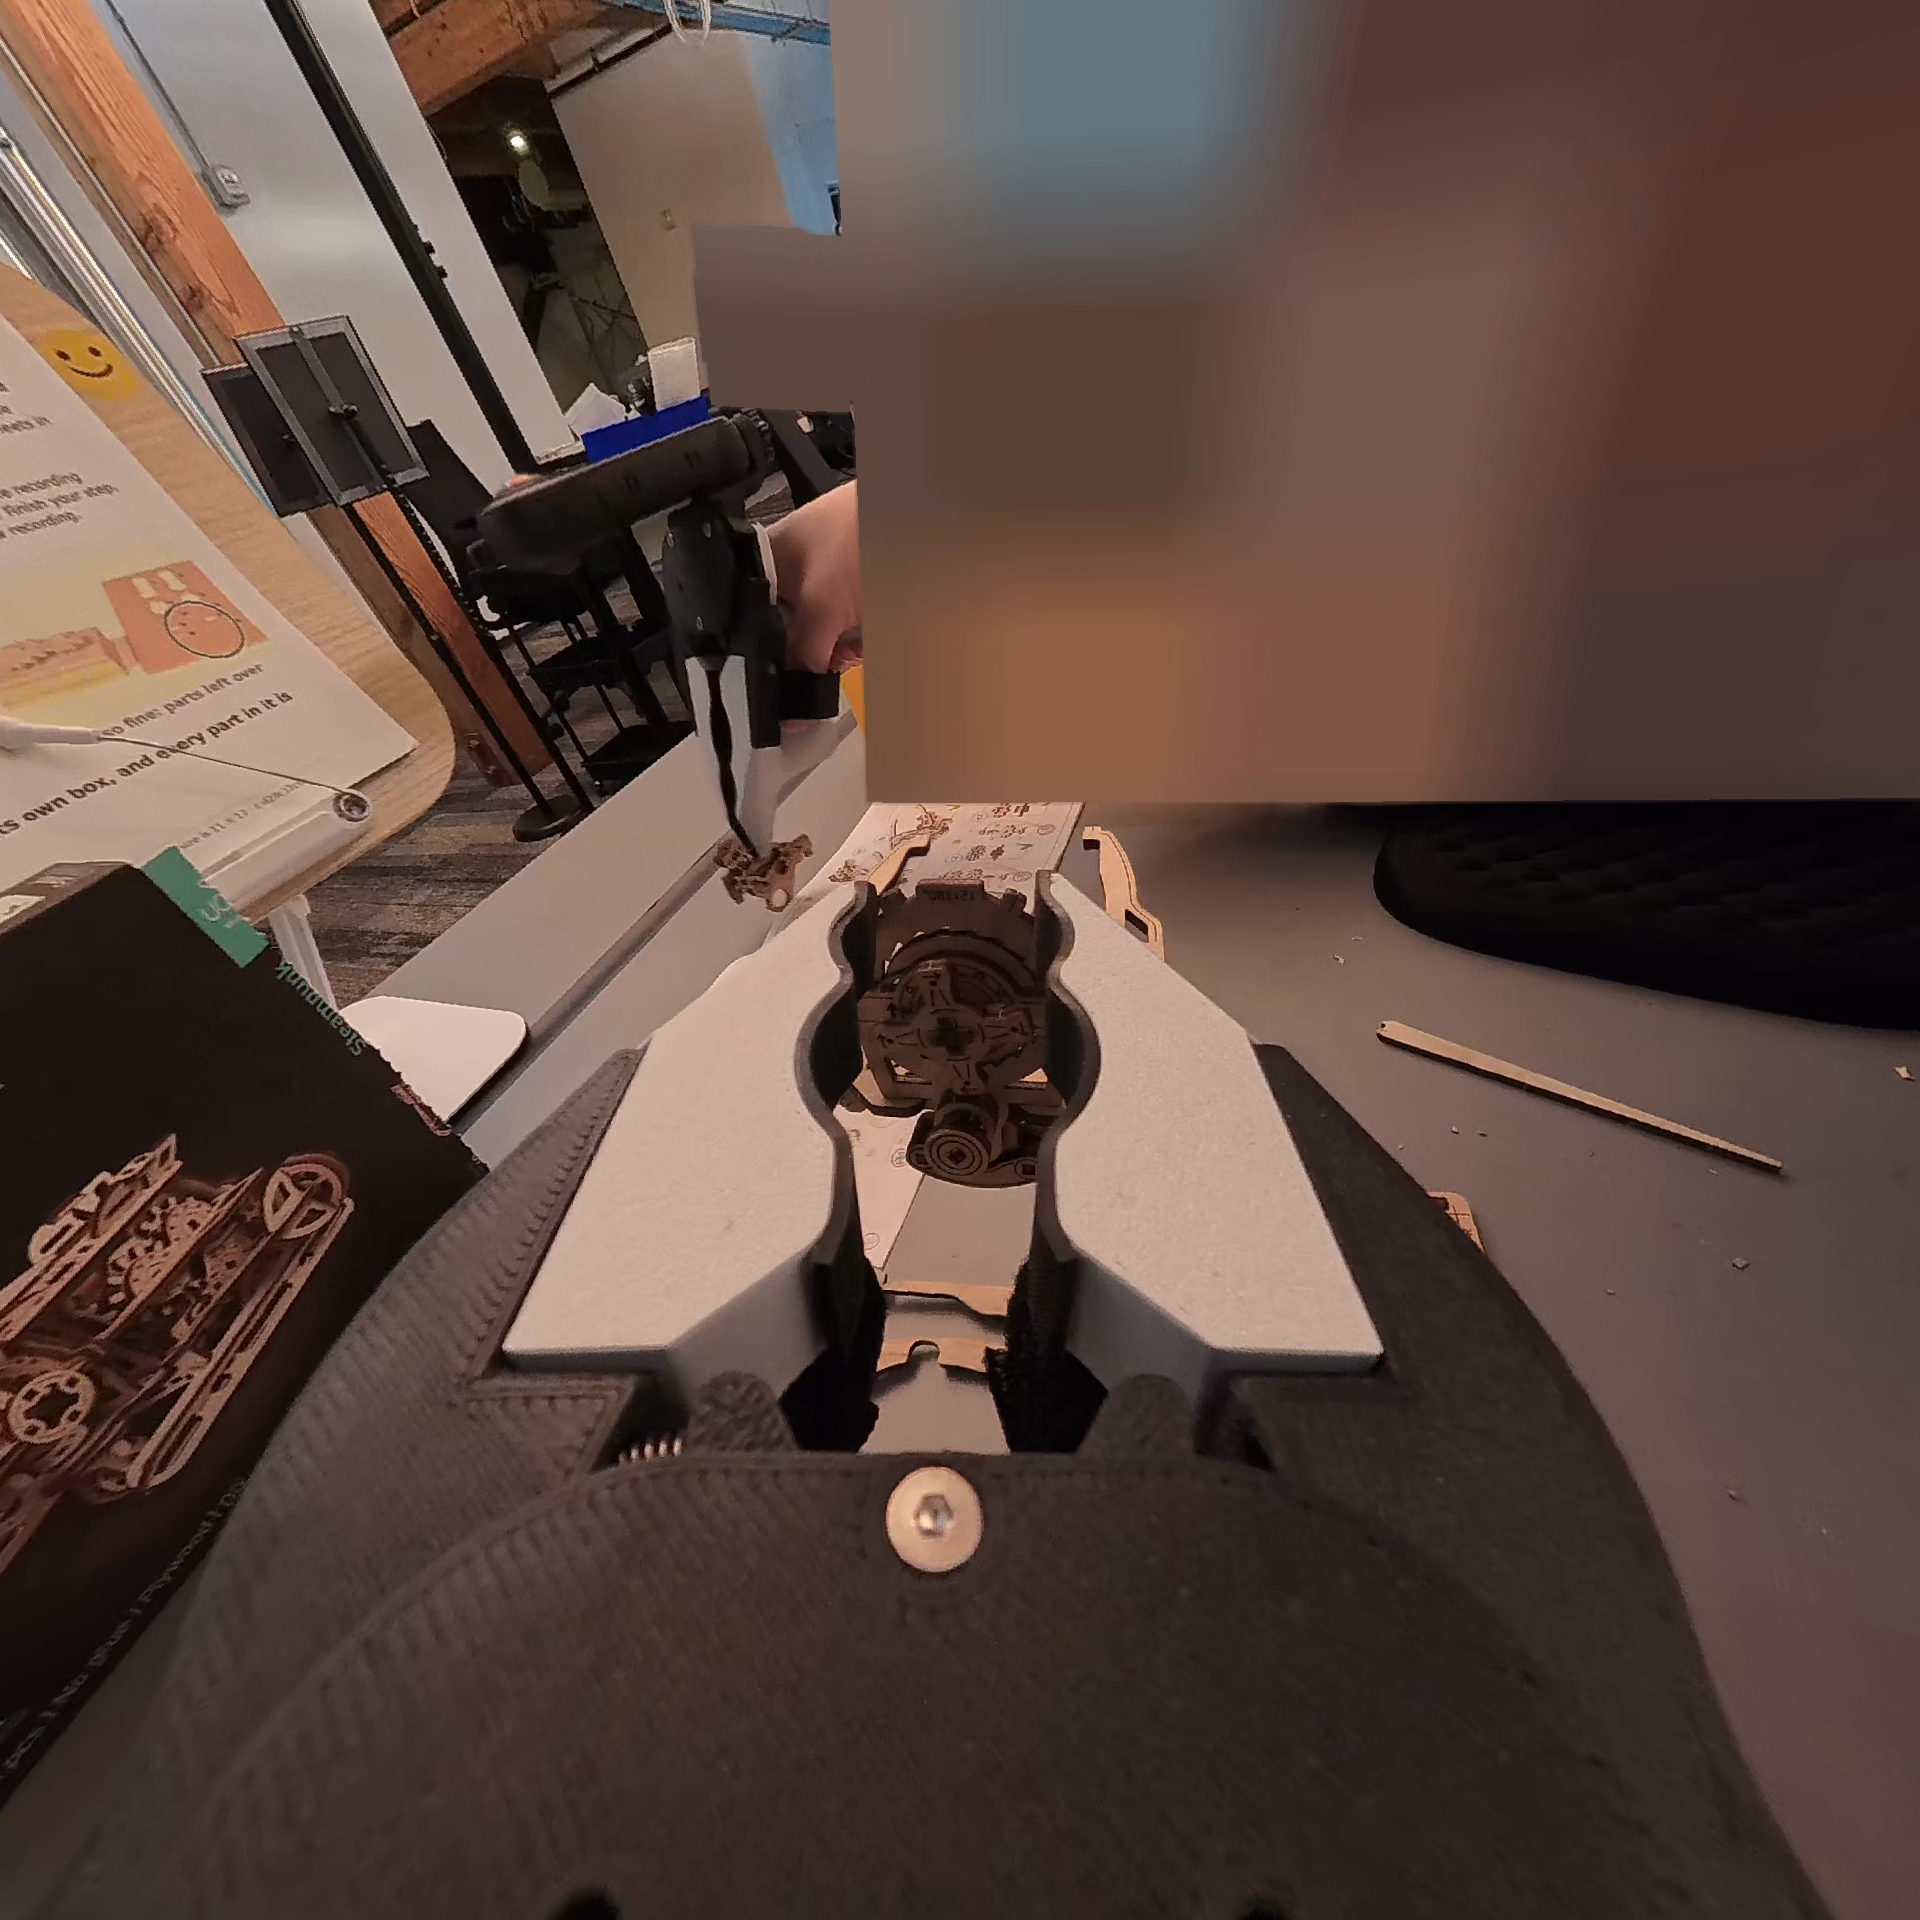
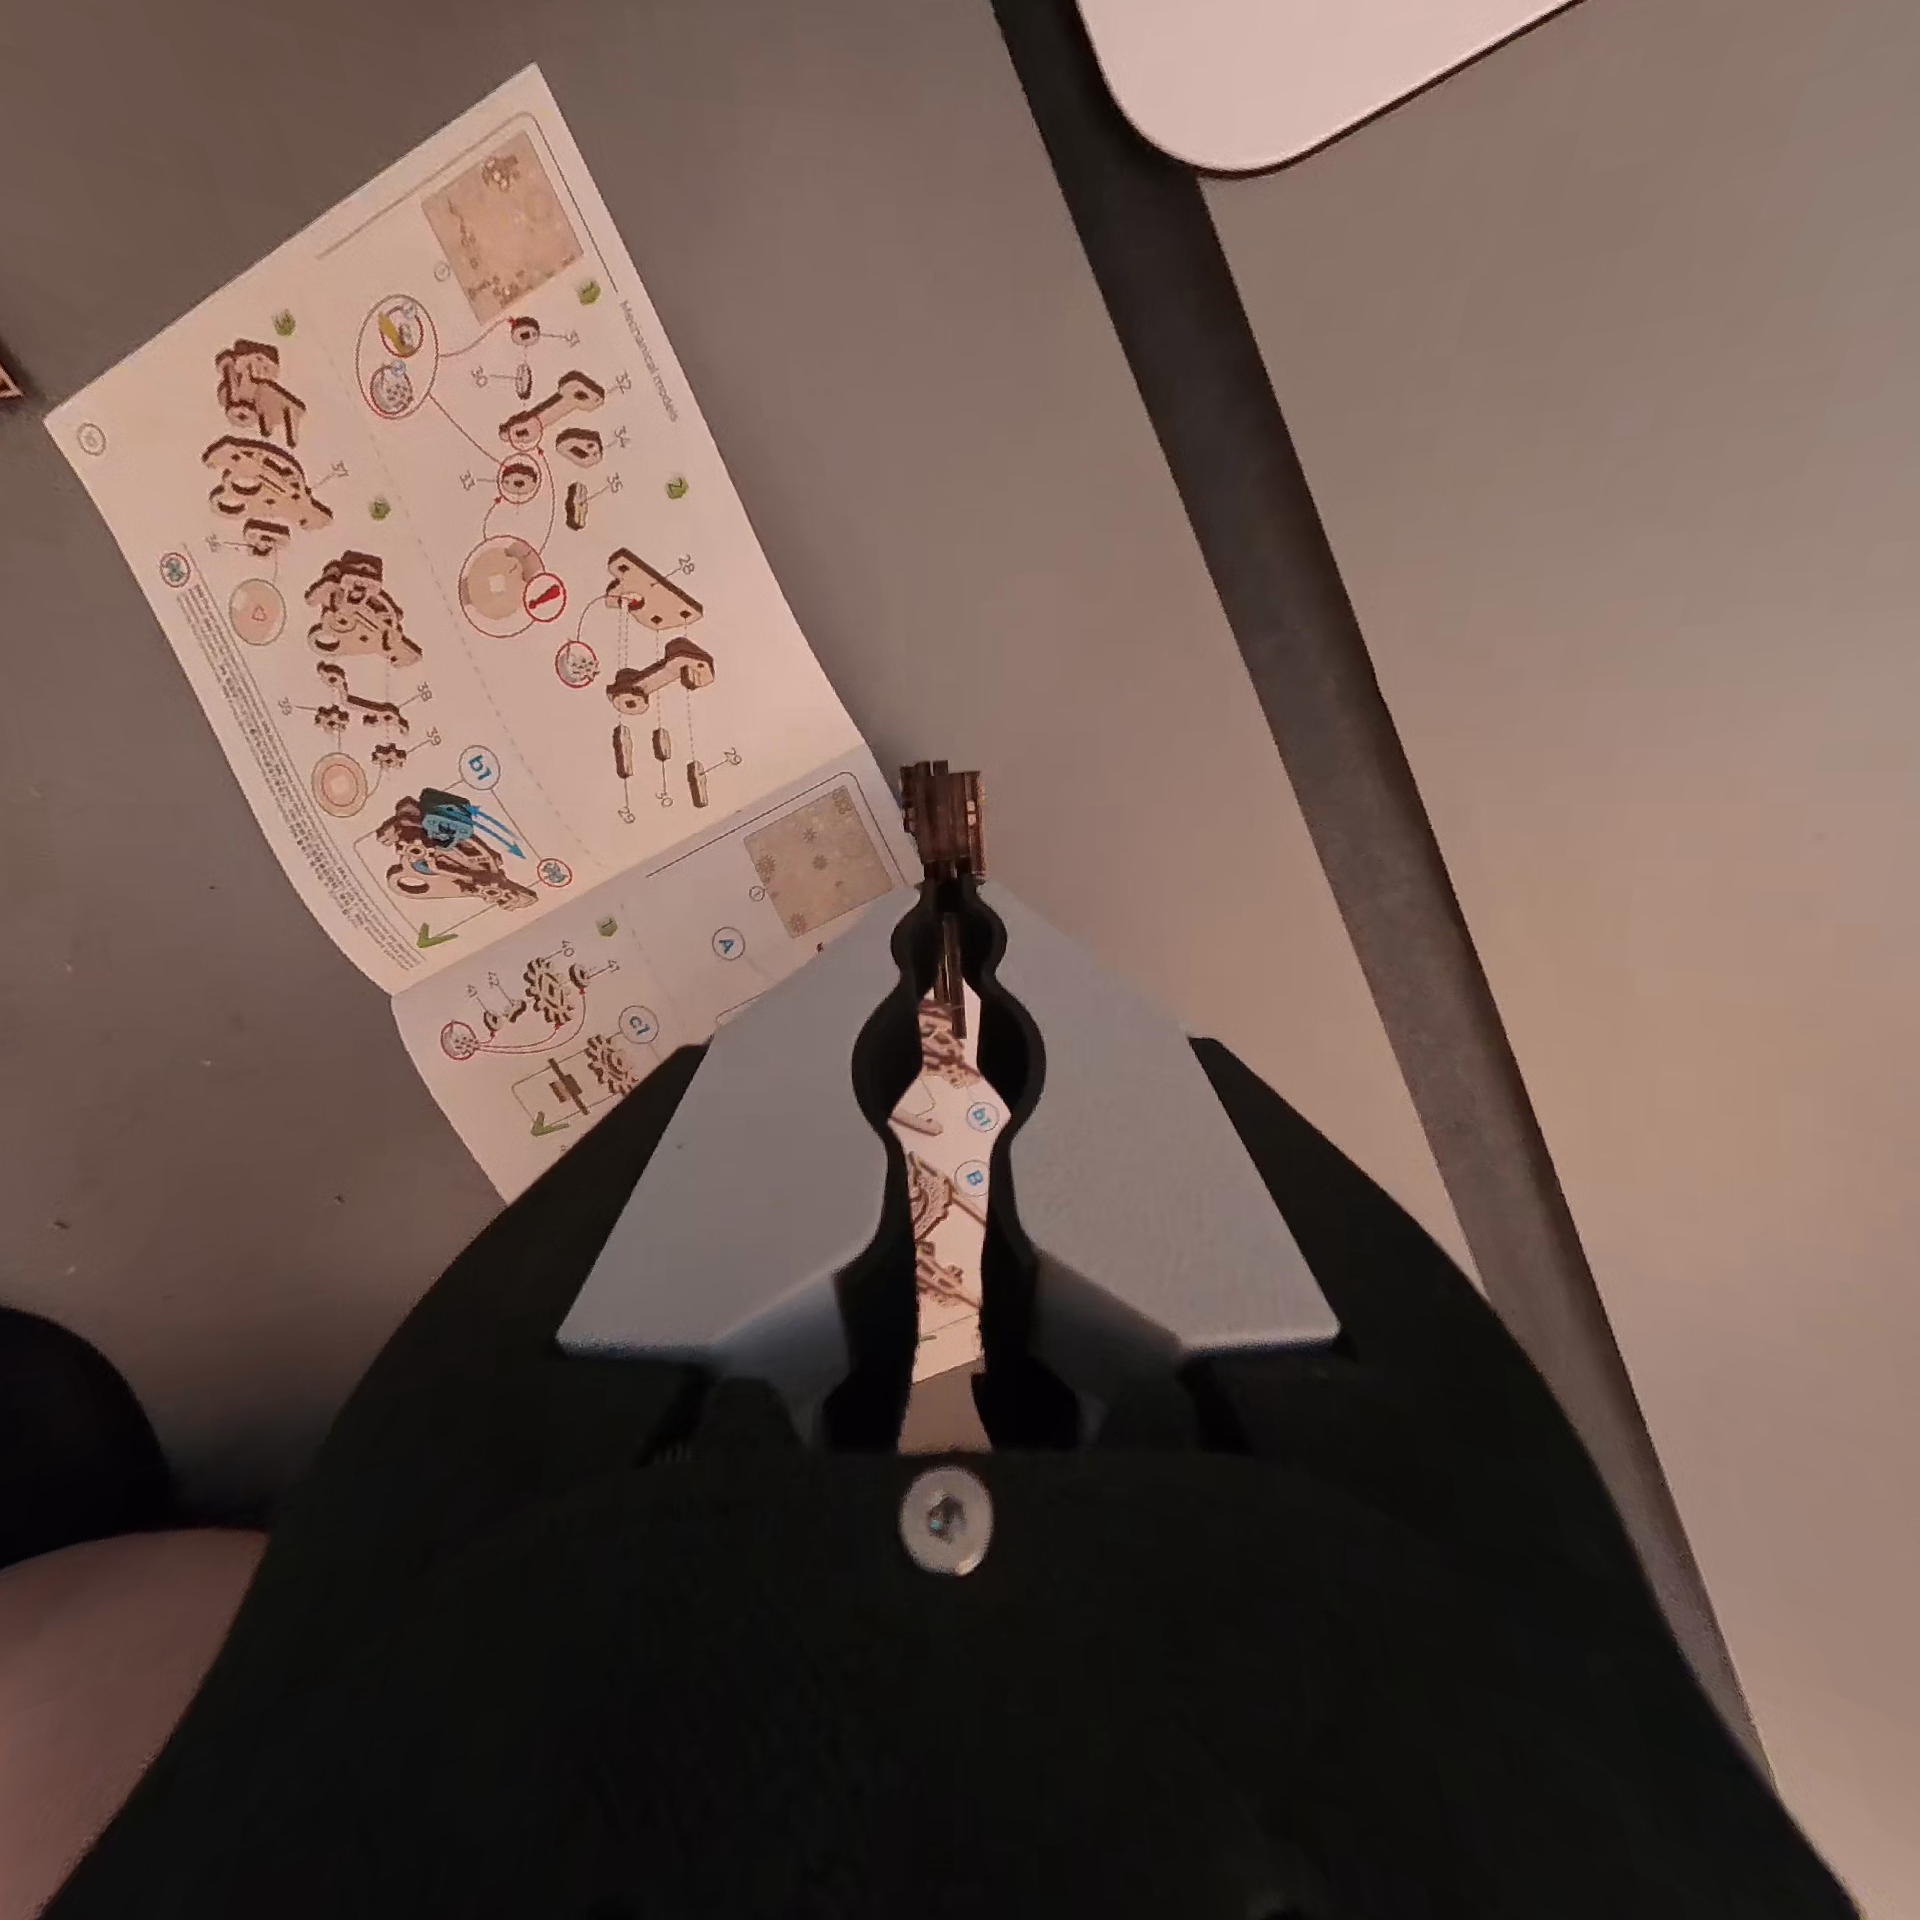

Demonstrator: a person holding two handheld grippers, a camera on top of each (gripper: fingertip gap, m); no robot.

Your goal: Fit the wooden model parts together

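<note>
My left gripper [image 1: 948,896] is shut on a round wooden gear assembly [image 1: 948,1029], held upright between its grey fingers above the table. My right gripper [image 2: 943,883] is shut on a small wooden part [image 2: 940,816] that sticks out past its fingertips. In the left wrist view the right gripper [image 1: 750,831] hangs point-down to the upper left of the assembly, with the small part [image 1: 764,871] at its tips. The two wooden pieces are apart.
An open instruction sheet [image 2: 436,582] lies on the grey table [image 2: 935,364]; it also shows under the assembly [image 1: 997,836]. A dark kit box [image 1: 177,1195] stands at left, a thin wooden strip [image 1: 1574,1096] at right, a black mat [image 1: 1662,914] beyond. A dark gap [image 2: 1299,623] splits two tables. My hands' fingertips stand some 30 cm from each other.
</note>
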